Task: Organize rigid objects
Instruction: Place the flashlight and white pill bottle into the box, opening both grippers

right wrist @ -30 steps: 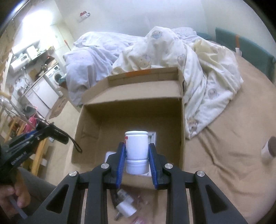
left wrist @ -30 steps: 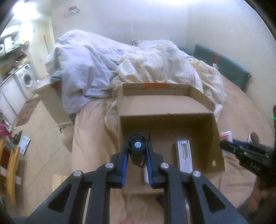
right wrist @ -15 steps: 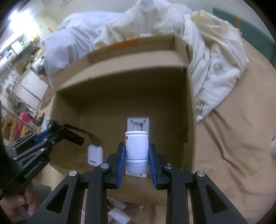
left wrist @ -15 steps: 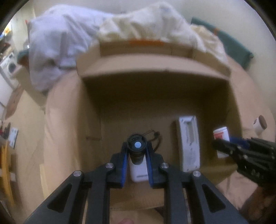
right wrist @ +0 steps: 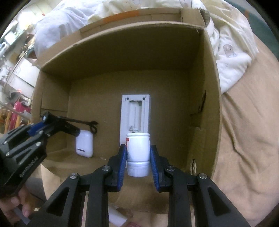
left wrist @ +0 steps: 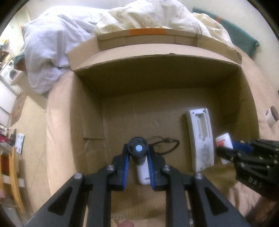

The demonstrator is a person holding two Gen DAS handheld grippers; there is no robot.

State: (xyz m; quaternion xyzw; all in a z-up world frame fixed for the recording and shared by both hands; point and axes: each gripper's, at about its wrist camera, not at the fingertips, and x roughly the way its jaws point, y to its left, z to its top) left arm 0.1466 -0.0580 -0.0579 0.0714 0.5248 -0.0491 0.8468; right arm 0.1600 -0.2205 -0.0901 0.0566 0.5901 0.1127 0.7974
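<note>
My left gripper (left wrist: 138, 153) is shut on a black flashlight (left wrist: 138, 151) with a wrist cord, held inside an open cardboard box (left wrist: 157, 80) above a white earbud case (left wrist: 143, 175). It also shows in the right wrist view (right wrist: 44, 122). My right gripper (right wrist: 137, 157) is shut on a white bottle (right wrist: 138, 151) with a red label, held inside the box (right wrist: 207, 73) near its front right. It shows at the right of the left wrist view (left wrist: 225, 150). A white remote (left wrist: 200, 138) lies face down on the box floor (right wrist: 135, 113).
The box stands on a bed with a tan sheet (right wrist: 244, 131). Rumpled white and cream duvets (left wrist: 139, 15) lie behind it. A small white jar with a dark lid (left wrist: 272, 116) lies on the sheet right of the box. A washing machine (left wrist: 9, 74) stands far left.
Both grippers have moved forward and down into the box with their objects still held. The box now fills both views.
</note>
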